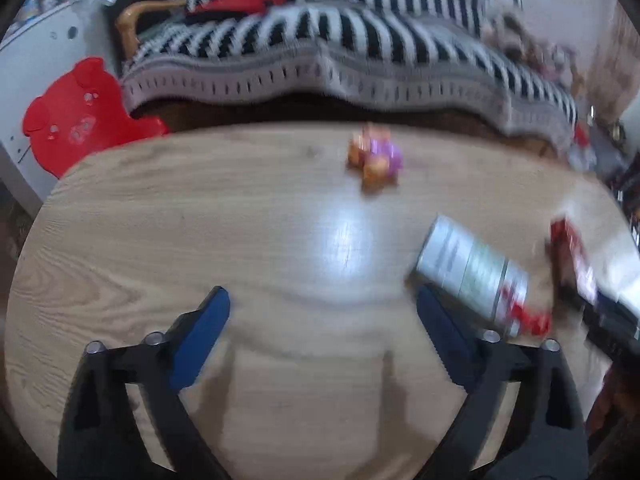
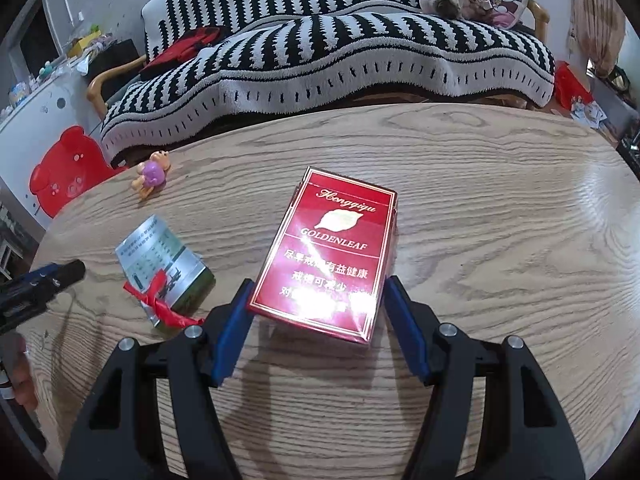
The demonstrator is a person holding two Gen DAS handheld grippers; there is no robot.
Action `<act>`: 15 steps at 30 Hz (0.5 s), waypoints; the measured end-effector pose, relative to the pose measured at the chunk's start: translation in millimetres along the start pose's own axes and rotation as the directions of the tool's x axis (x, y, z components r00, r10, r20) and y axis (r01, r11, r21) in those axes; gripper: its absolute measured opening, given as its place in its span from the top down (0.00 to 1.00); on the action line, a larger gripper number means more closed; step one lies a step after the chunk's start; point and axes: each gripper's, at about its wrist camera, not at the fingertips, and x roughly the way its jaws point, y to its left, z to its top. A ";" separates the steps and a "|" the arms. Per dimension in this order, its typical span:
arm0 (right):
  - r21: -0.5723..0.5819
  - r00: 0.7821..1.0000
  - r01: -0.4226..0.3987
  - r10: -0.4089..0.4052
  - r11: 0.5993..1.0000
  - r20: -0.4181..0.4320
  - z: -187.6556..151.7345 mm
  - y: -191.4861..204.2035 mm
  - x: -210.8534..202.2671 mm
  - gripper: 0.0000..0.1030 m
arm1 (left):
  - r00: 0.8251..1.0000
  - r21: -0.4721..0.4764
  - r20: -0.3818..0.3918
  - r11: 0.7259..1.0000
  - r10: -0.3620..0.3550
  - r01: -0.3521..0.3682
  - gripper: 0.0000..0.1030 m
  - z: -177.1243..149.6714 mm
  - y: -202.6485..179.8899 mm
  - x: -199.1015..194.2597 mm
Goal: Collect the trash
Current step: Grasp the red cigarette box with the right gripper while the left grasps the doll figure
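Observation:
A red cigarette pack (image 2: 324, 256) sits tilted between the blue pads of my right gripper (image 2: 320, 282), which is shut on its sides and holds it just above the round wooden table (image 2: 500, 200). To its left a silver carton with a red ribbon (image 2: 164, 264) lies on the table. In the left wrist view that silver carton (image 1: 472, 272) lies just outside the right finger of my left gripper (image 1: 320, 296), which is open wide with only bare table between its fingers. The red pack (image 1: 572, 252) shows blurred at the far right. My left gripper (image 2: 40, 280) enters the right wrist view from the left edge.
A small orange and purple toy figure (image 1: 374, 158) (image 2: 151, 176) stands near the table's far edge. Behind the table is a sofa with a black-and-white striped cover (image 2: 320, 52). A red bear-shaped chair (image 2: 64, 168) and a white cabinet (image 1: 36, 60) stand at the left.

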 end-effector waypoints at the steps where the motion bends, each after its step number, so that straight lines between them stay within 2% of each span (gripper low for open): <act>1: -0.008 1.000 -0.001 0.001 1.000 -0.003 0.2 0.1 0.8 0.38 | 1.000 0.006 -0.011 1.000 -0.006 0.006 0.11 5.3 -4.0 3.1; 5: -0.034 1.000 0.022 -0.022 0.999 -0.001 2.5 -3.2 3.9 0.38 | 1.000 0.019 -0.013 1.000 0.002 -0.002 0.11 35.9 -23.2 20.0; 8: -0.066 0.998 0.057 -0.057 0.996 0.004 5.8 -5.5 7.7 0.38 | 0.997 0.023 -0.067 0.999 0.024 -0.023 0.12 63.5 -35.8 53.9; 12: -0.130 0.994 0.113 -0.112 0.985 0.017 8.7 -0.5 15.8 0.38 | 0.995 0.040 -0.086 0.998 0.057 -0.054 0.12 81.1 -44.5 84.3; 13: -0.138 0.993 0.115 -0.113 0.984 0.020 9.6 0.3 17.1 0.38 | 0.993 0.039 -0.094 0.997 0.068 -0.064 0.14 83.3 -44.3 92.1; 14: -0.135 0.994 0.110 -0.108 0.985 0.019 11.0 0.4 18.3 0.38 | 0.992 0.038 -0.101 0.997 0.074 -0.071 0.26 85.5 -43.2 98.9; 15: -0.139 0.994 0.109 -0.107 0.984 0.018 11.9 1.0 19.4 0.38 | 0.992 0.028 -0.110 0.998 0.057 -0.055 0.32 87.6 -39.4 107.0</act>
